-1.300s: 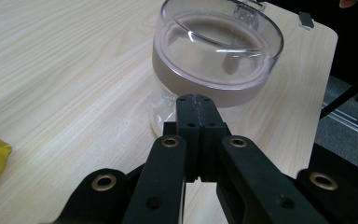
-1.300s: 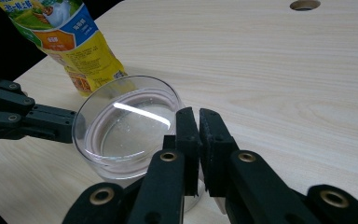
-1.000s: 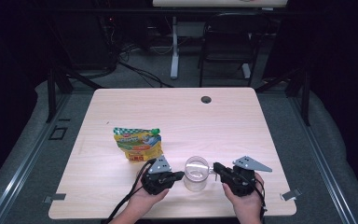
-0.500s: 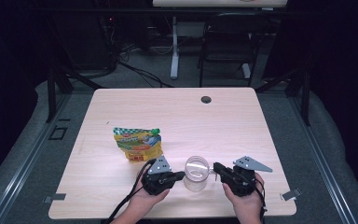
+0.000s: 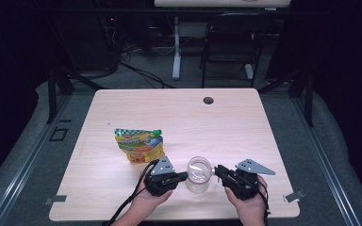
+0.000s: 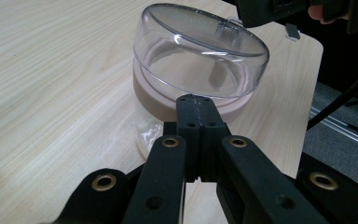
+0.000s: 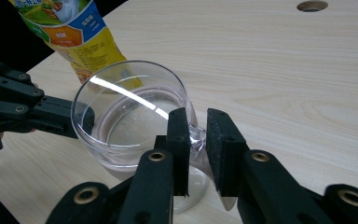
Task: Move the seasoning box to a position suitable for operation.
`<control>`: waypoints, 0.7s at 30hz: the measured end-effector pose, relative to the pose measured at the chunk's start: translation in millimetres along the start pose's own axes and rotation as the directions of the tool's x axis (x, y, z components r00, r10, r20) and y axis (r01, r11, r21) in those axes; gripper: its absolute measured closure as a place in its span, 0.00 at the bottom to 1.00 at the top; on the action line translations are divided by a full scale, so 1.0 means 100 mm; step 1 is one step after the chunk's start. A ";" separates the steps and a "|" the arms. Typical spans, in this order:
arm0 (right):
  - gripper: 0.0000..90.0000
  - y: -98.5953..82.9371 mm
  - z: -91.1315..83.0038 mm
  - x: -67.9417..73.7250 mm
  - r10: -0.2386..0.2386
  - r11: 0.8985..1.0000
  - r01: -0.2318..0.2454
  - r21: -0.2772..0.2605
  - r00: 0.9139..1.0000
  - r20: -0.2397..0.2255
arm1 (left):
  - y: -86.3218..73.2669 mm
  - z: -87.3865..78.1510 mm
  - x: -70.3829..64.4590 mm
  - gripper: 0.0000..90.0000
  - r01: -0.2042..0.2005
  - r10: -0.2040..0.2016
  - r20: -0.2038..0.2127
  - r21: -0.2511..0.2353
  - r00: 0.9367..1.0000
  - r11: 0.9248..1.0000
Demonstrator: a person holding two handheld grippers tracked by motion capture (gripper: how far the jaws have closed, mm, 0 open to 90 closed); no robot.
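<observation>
Pale wood surface [image 5: 245, 122] carries a clear jar [image 5: 199, 175] at its near edge, between my hands; its transparent lid [image 6: 200, 51] sits tilted on the pinkish neck, and nothing shows inside. My left gripper [image 6: 193, 105] touches the neck, fingers pressed together. My right gripper [image 7: 196, 133] pinches the lid's small tab. A yellow snack pouch [image 5: 139, 145] lies far-left.

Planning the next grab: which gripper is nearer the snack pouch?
Left. The left gripper sits just below the snack pouch, at the jar's left; the right gripper is beyond the jar.
</observation>
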State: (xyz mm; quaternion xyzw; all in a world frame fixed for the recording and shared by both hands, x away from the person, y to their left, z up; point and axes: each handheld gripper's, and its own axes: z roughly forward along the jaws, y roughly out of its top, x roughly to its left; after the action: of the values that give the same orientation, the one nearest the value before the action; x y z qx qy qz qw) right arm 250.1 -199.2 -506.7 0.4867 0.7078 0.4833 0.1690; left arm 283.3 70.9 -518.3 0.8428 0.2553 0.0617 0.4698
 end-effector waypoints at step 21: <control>0.67 -0.05 -0.10 0.16 -0.162 0.986 0.163 0.021 0.987 -0.015 | 0.17 -0.02 -0.03 1.00 -0.032 0.032 0.000 -0.012 0.999 0.999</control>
State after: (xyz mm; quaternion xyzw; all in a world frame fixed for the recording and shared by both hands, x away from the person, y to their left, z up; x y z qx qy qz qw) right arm 233.0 -190.7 -502.7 0.4260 0.7516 0.4631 0.1979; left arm 286.4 64.0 -503.0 0.8438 0.2413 0.0707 0.4740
